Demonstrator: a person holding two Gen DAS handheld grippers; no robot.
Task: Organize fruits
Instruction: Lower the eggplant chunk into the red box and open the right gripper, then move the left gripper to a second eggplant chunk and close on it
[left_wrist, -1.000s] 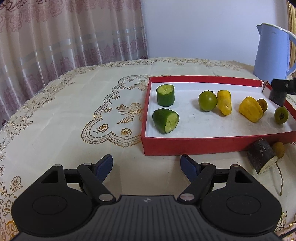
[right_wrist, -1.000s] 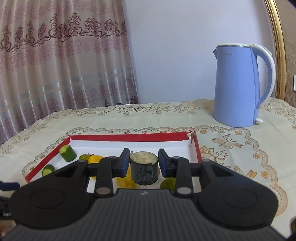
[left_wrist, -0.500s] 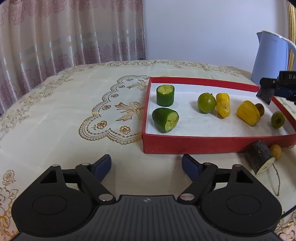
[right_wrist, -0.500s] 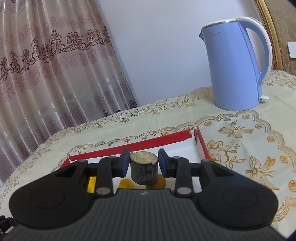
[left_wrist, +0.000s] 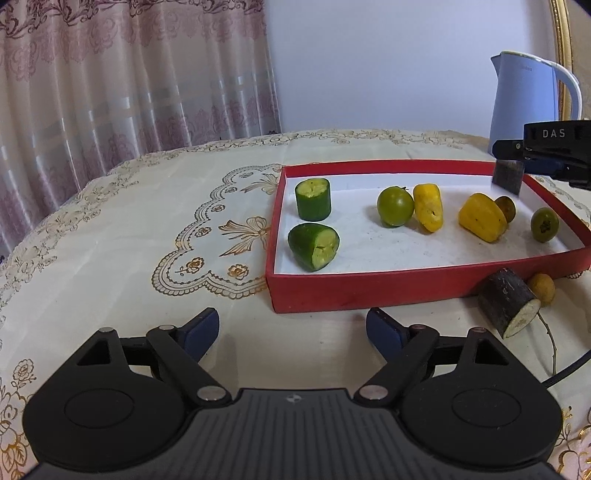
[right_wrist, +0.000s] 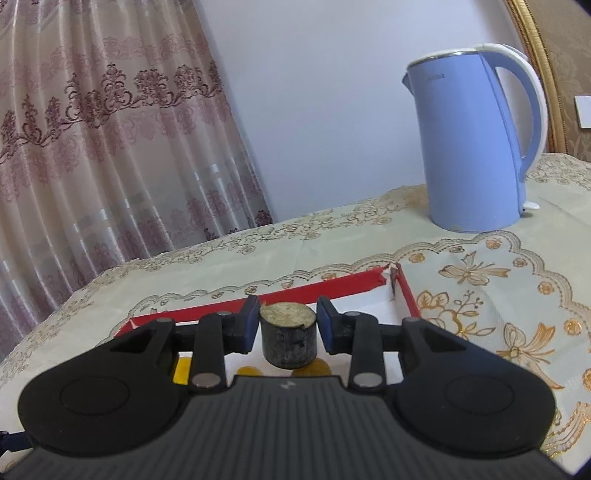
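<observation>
Red tray (left_wrist: 369, 295) on the tablecloth holds green and yellow fruit pieces. Right gripper (right_wrist: 288, 326), clamped on the dark chunk (right_wrist: 289, 339) a second ago, is opening now; pads no longer press it, chunk sits between them over the tray's far right corner, so it's being dropped off. Left gripper (left_wrist: 293, 330) spread wide, empty, near the tray's front wall. Second dark piece (left_wrist: 508, 306) and a small yellow fruit (left_wrist: 542, 289) lie outside, likely next.

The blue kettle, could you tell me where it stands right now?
The blue kettle stands on the tablecloth beyond the red tray's far right corner, against the wall.
</observation>
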